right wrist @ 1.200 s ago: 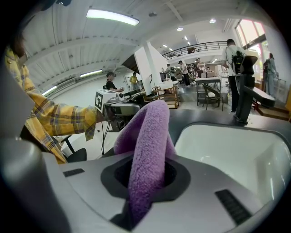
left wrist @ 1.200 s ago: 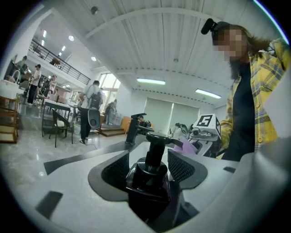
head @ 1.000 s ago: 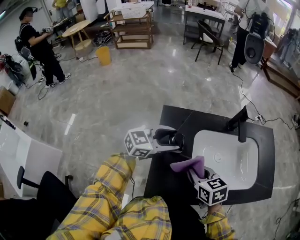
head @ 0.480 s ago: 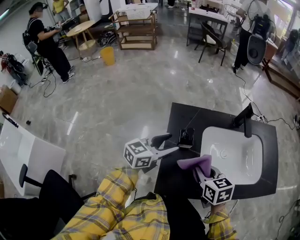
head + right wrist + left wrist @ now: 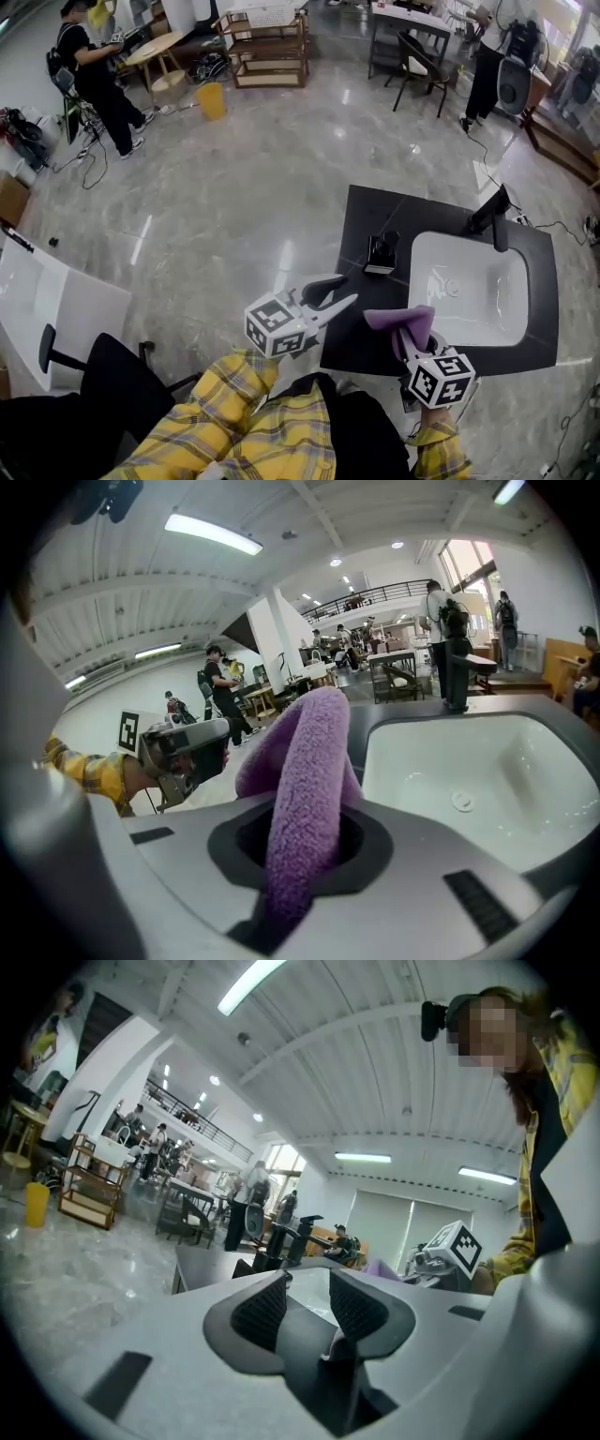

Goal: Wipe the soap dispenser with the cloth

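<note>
Worktop: black counter [image 5: 370, 217] with a white sink basin [image 5: 480, 302] set in its right part. A black faucet [image 5: 495, 221] stands at the basin's far edge.

Soap dispenser [image 5: 382, 253]: dark, upright, on the left strip of the worktop, between the left edge and the basin, just beside the basin's left rim. Nothing touches it.

Left gripper [image 5: 345, 289]: held at the worktop's near-left edge, tips pointing toward the dispenser but well short of it. In its own view [image 5: 309, 1283] the ribbed pads stand partly apart. The jaws have just been closing, with nothing between them. Only the basin and faucet show beyond the gap.

Right gripper [image 5: 410, 343]: over the worktop's near edge, beside the basin's near-left corner. Its jaws [image 5: 300, 841] are clamped on a purple cloth [image 5: 401, 321]. In the right gripper view the cloth [image 5: 307, 752] rises from the jaws as a thick folded loop and hides both pads. Cloth and dispenser are apart, and the cloth touches neither worktop nor basin, so far as the head view shows.

Both sleeves are yellow plaid [image 5: 281, 427].
</note>
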The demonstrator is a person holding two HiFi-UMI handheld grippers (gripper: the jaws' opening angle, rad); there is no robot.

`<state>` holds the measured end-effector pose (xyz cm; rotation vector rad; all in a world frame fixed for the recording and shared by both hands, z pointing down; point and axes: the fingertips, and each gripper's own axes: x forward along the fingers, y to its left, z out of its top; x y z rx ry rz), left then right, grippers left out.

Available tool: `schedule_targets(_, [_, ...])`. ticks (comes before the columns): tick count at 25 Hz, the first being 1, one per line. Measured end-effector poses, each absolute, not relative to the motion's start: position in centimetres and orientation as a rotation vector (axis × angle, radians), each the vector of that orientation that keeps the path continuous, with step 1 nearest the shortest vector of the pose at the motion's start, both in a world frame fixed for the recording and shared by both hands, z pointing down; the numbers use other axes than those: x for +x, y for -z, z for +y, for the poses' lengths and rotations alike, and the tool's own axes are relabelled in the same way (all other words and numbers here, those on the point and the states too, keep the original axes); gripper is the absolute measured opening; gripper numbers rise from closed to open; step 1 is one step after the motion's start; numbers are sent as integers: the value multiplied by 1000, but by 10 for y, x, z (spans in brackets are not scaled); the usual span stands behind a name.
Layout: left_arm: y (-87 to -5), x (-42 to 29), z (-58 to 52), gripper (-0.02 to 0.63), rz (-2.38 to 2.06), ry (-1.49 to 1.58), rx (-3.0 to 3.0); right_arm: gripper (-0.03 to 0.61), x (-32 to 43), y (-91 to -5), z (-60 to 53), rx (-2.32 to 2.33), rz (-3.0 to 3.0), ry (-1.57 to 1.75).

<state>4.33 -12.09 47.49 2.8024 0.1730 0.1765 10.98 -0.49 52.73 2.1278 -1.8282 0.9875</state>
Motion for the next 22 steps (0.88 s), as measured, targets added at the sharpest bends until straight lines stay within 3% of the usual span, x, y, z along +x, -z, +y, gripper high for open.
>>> schedule_targets(4, [-474, 24, -104, 63, 81, -182, 2847, 37, 102, -526, 3, 2124, -1855, -986])
schedule_targets(22, [-497, -8, -9, 60, -98, -415, 2782, 37, 80, -521, 78, 2138, -1934, -1026])
